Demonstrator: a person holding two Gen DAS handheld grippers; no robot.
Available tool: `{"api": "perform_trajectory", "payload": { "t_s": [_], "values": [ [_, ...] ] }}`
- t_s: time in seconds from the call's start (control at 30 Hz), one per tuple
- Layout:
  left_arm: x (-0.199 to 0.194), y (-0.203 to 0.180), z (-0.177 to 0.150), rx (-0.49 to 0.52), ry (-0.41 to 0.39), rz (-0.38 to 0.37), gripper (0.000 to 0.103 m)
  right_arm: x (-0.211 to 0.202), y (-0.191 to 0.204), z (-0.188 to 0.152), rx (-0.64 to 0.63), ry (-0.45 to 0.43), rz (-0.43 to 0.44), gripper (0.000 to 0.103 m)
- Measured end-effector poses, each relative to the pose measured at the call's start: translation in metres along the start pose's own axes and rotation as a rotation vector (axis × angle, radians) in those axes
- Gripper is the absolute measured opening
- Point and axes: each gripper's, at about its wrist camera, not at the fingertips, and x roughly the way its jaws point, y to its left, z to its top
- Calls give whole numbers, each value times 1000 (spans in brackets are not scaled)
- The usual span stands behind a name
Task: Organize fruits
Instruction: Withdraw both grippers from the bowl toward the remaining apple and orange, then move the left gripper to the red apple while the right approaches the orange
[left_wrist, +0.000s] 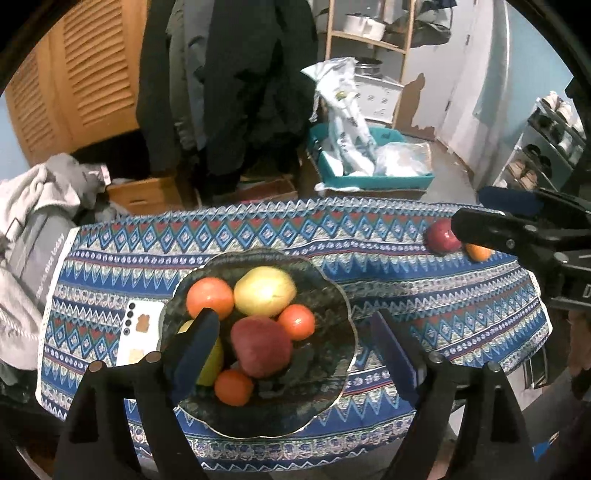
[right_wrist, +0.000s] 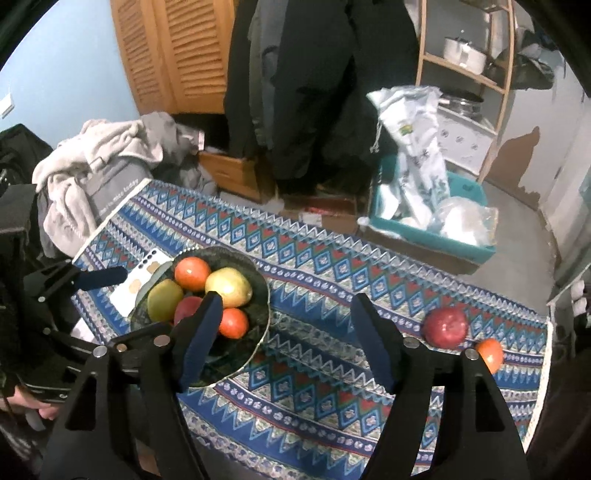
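1. Nearest the left wrist camera, the left gripper (left_wrist: 295, 339) hangs above the glass bowl (left_wrist: 332, 398) with its fingers (left_wrist: 199, 347) spread wide and nothing between them.
2. That left finger covers most of a yellow-green fruit (left_wrist: 212, 363) in the bowl; only a sliver shows in this view.
3. Also in the bowl: a dark red apple (left_wrist: 262, 345), a yellow apple (left_wrist: 265, 291) and three orange-red fruits (left_wrist: 209, 297); their kind is hard to make out.
4. From the right wrist camera, the right gripper (right_wrist: 291, 339) is held over the patterned cloth (right_wrist: 314, 369) on the tabletop, fingers (right_wrist: 373, 339) apart and empty. Its left finger hides part of the bowl and the fruit there.
5. Outside the bowl, a red apple (right_wrist: 446, 326) and a small orange fruit (right_wrist: 489, 355) lie near each other at the cloth's right end, well apart from the bowl. In the left view the right gripper's arm cuts across both.
6. A white phone (left_wrist: 138, 332) lies just beside the bowl, partly hidden by its rim.
7. Beyond the tabletop: heaped grey clothes (right_wrist: 92, 166), hanging dark coats (left_wrist: 236, 81), a teal bin (right_wrist: 436, 236).
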Motion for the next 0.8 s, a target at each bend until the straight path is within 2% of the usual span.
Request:
{"api": "perform_trajectory", "payload": {
  "t_s": [0.27, 0.47, 0.8],
  "values": [
    [-15, -25, 8, 30, -27, -31, 86, -33, -12, -2, 14, -59, -17, 78],
    [-27, -45, 13, 71, -71, -35, 86, -52, -26, -8, 20, -83, -66, 79],
    [-34, -78, 23, 104, -89, -87, 86, -75, -66, -27, 69, -106, -111, 79]
  ]
}}
